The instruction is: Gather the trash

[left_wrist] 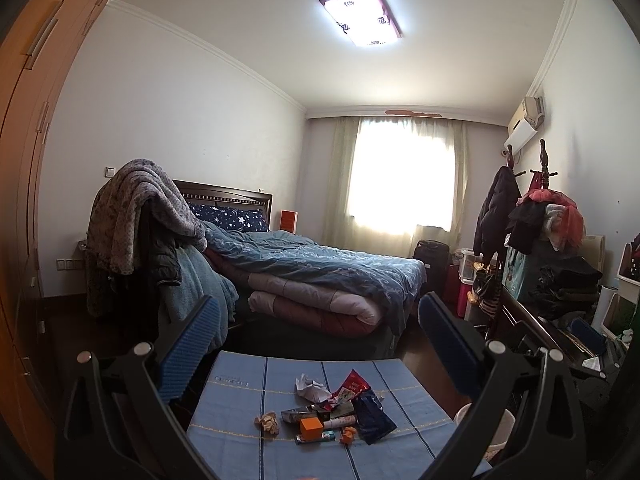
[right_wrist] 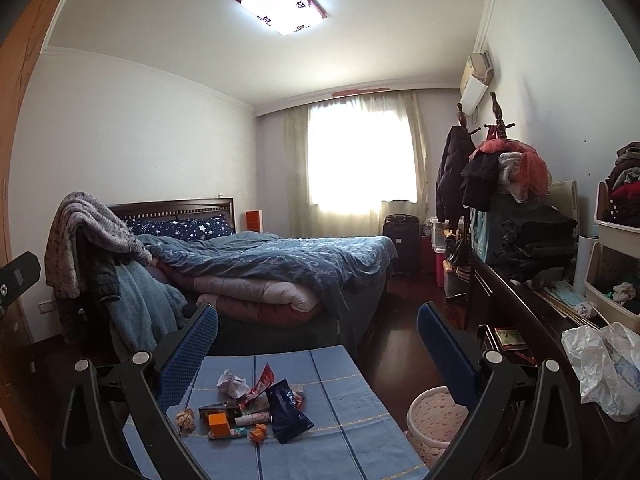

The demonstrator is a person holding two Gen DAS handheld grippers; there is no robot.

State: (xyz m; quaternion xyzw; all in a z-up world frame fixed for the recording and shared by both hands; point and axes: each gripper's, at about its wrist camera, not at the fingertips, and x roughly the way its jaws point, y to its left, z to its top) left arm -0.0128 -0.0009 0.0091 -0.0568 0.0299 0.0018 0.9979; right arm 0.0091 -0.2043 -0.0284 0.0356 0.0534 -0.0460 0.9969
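Both the left claw (left_wrist: 320, 336) and right claw (right_wrist: 318, 336) hang spread and empty above the blue-clothed desk (right_wrist: 352, 432). The mixed wrapper-and-paper trash pile (right_wrist: 256, 408) is tightly clustered there, so 1 grab could scatter neighbours off the edge, missing the pale speckled wastebasket (right_wrist: 434, 420) beside it.

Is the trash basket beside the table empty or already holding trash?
Empty, as far as visible: the basket shows only its spotted liner in the right wrist view, and the wrappers lie on the blue tablecloth. Its near part is hidden.
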